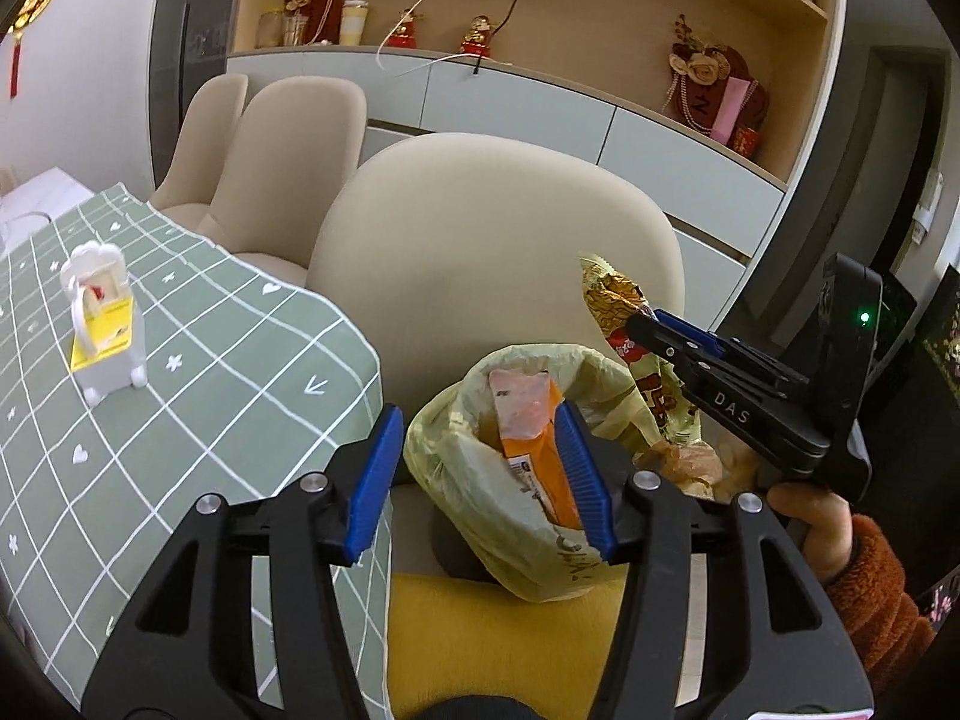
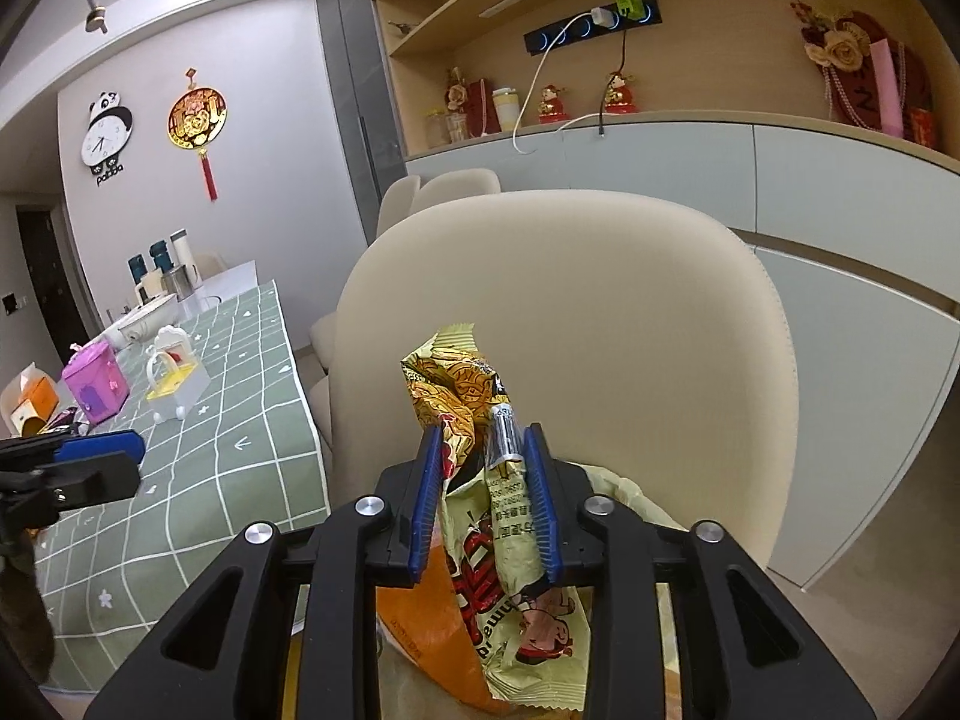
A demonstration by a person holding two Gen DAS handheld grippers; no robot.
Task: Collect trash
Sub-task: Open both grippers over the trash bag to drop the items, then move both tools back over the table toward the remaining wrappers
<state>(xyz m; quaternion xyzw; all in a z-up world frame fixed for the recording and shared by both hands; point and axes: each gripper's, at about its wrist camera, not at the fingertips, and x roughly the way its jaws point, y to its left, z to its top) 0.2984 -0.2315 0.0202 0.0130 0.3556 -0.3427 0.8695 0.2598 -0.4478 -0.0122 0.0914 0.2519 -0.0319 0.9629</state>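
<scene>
A beige chair (image 2: 600,330) fills the back; the right gripper (image 2: 486,504) seems to pinch the snack wrapper (image 2: 474,450) right above the bag (image 1: 480,480), lower middle. The left gripper (image 1: 480,480) is open around the bag.

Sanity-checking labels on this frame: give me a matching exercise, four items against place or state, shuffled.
Items:
1. snack wrapper
2. orange packet
3. white toy carriage
4. left gripper

States:
A. on the green checked tablecloth
B. inside the yellowish trash bag
C. between the right gripper pads
D. jaws apart around the bag's mouth

Pairs: 1-C, 2-B, 3-A, 4-D
</scene>
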